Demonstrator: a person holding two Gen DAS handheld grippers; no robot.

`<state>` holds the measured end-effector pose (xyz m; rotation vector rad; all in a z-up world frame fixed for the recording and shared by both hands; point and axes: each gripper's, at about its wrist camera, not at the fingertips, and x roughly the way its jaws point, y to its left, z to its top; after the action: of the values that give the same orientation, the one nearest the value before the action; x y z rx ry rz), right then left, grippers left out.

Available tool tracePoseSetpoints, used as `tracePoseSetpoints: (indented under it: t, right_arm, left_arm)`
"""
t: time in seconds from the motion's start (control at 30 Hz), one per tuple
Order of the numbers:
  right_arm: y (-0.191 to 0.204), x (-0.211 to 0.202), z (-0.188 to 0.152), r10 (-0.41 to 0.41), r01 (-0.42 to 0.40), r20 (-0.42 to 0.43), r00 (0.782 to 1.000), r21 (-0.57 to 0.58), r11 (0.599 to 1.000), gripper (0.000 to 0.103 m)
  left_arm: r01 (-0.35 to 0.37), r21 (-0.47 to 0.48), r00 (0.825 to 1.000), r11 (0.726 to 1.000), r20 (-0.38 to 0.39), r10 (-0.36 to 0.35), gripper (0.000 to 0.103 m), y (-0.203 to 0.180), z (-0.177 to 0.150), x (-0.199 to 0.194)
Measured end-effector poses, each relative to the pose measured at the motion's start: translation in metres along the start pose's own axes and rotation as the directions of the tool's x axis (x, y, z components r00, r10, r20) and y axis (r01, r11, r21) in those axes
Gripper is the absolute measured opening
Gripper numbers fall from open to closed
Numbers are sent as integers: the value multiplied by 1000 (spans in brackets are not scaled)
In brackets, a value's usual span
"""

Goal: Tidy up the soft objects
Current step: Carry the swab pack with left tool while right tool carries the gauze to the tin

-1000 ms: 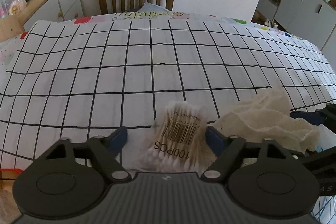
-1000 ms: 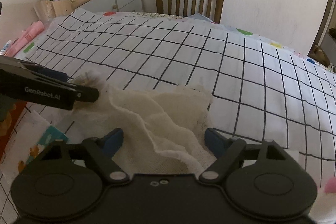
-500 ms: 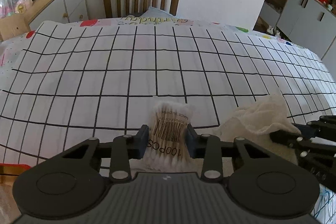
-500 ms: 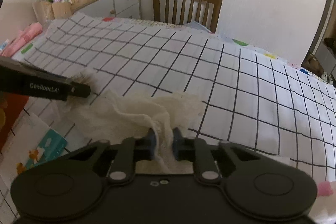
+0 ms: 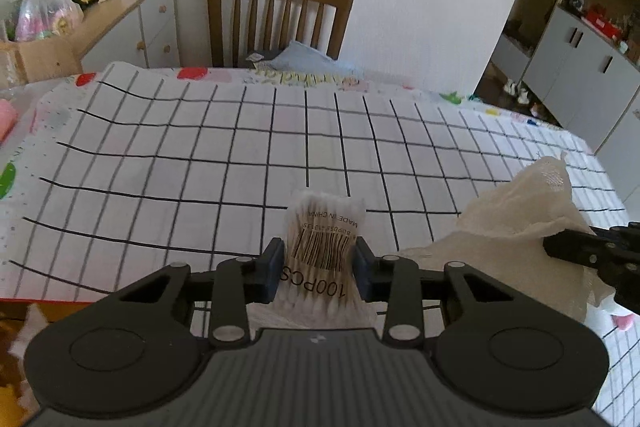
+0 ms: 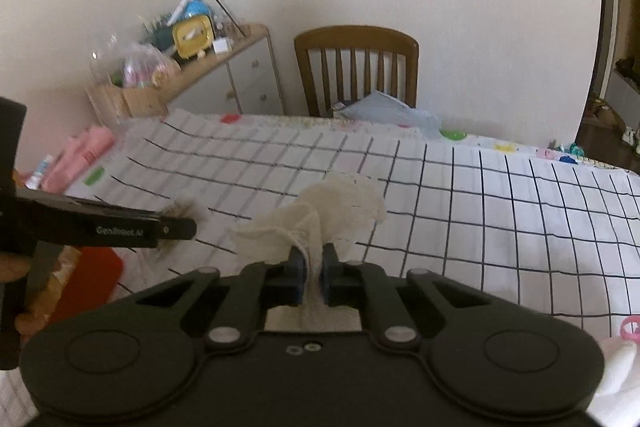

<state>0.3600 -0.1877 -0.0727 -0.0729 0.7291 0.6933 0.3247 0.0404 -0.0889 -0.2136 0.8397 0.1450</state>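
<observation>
Left gripper [image 5: 316, 269]: the jaws are closed on the cotton swab pack [image 5: 325, 247], which is pinched at both sides and appears to be held clear of the surface [image 5: 168, 163]; whether its lower end touches anything cannot be told.

Right gripper [image 6: 313, 273]: the jaws are clamped on a gathered fold of the gauze cloth [image 6: 320, 215], which fans out ahead of them and appears lifted off the grid cloth.

Cotton swab pack: it is seen dead ahead at 12 o'clock in the left wrist view, barcode side up, with "100PCS" readable.

Gauze cloth: in the left wrist view it is seen at 3 o'clock, bunched and carried beside the pack.

Done so far: both soft items are judged to be picked up, one in each gripper.

Left to do: no box, basket or sorting spot is shown in either view, so the placing step is judged not yet done; the destination cannot be told.

Other items: a pink object [image 5: 622, 321] lies at 4 o'clock near the surface edge in the left wrist view, and it is not held; whether it belongs to the task cannot be told.

Overall progress: roughly the middle of the task is judged, with grasping complete and depositing outstanding.
</observation>
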Motion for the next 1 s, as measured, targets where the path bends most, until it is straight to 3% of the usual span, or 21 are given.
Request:
tracePoseSetpoints:
  t: [0.43, 1.0]
  right_arm:
    - [51, -61, 19, 83, -82, 60, 995, -19, 996, 8]
    - [162, -81, 26, 186, -174, 82, 979, -140, 975, 8]
  left_arm:
    - [-23, -21, 999, 1000, 49, 24, 35, 27, -10, -81]
    - [-70, -79, 990, 994, 118, 79, 35, 101, -37, -169]
